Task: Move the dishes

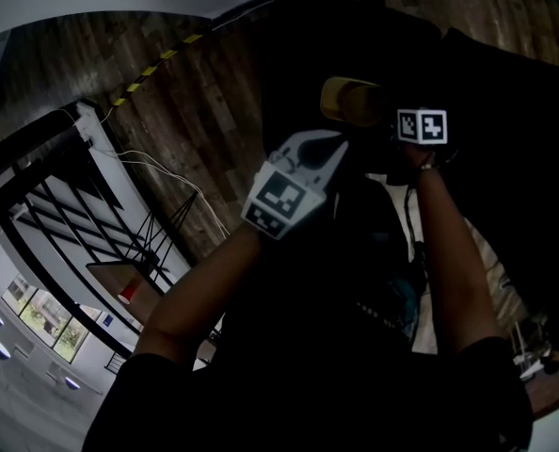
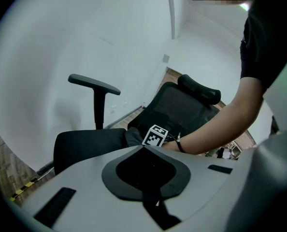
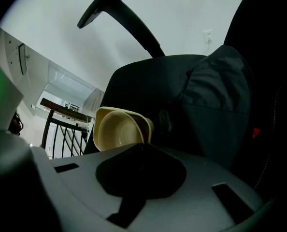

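Note:
My right gripper [image 3: 142, 144] is shut on the rim of a pale yellow bowl [image 3: 118, 129], which looks nested in a second one and is tipped on its side in front of a black office chair [image 3: 148, 86]. In the dim head view the yellow bowl [image 1: 347, 100] shows just left of the right gripper [image 1: 392, 121] and its marker cube. Close beside it, slightly lower and to the left, is my left gripper [image 1: 342, 145]. The left gripper [image 2: 144, 147] has its jaws together with nothing between them. It points at the chair and the right forearm [image 2: 216, 127].
The black office chair [image 2: 182, 105] has a raised armrest [image 2: 94, 83] and a headrest [image 2: 199, 88]. A dark cloth [image 3: 221, 91] lies on the seat. Wooden floor [image 1: 181, 102] with yellow-black tape [image 1: 152, 67], a white cable and a black railing [image 1: 63, 215] lie to the left.

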Demonstrator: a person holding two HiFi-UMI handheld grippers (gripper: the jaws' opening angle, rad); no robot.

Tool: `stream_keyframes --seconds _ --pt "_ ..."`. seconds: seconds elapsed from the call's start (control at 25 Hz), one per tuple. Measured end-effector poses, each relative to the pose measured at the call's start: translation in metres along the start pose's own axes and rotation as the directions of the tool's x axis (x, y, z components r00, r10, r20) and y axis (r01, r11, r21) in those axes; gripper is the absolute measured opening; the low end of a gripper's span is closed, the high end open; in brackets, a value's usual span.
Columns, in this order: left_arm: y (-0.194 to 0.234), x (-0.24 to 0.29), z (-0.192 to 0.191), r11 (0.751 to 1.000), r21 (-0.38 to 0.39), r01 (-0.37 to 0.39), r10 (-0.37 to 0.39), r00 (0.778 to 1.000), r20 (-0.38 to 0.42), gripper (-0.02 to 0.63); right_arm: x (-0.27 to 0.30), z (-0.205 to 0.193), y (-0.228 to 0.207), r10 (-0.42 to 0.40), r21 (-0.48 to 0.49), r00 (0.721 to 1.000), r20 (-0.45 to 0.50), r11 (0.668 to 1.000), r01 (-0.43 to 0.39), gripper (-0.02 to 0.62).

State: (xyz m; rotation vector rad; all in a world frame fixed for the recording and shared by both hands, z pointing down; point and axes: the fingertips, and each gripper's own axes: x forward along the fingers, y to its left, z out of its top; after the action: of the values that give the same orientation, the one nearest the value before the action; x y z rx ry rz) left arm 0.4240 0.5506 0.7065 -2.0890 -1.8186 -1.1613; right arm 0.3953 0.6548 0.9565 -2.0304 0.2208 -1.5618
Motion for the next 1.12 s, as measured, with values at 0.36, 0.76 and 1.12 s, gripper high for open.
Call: stream_keyframes --seconds 0.36,0.76,1.12 --pt "-0.004 -0.017 0.004 0.999 0.025 0.019 -0.020 0.999 0.028 -0.005 -0.029 -0.001 0.022 -0.022 0.032 0.999 0.042 0.999 0.021 0.014" --pt "-0.024 -0.048 0.023 0.999 0.036 -0.003 0.000 0.997 0.083 -0.005 -0.084 -0.001 0.077 -0.007 0.011 0.995 0.099 1.000 0.006 0.014" --pt "-0.054 -0.093 0.043 0.993 -0.026 -0.113 0.116 0.966 0.229 -0.005 -0.129 0.004 0.129 0.031 -0.131 0.993 0.114 0.991 -0.016 0.014"
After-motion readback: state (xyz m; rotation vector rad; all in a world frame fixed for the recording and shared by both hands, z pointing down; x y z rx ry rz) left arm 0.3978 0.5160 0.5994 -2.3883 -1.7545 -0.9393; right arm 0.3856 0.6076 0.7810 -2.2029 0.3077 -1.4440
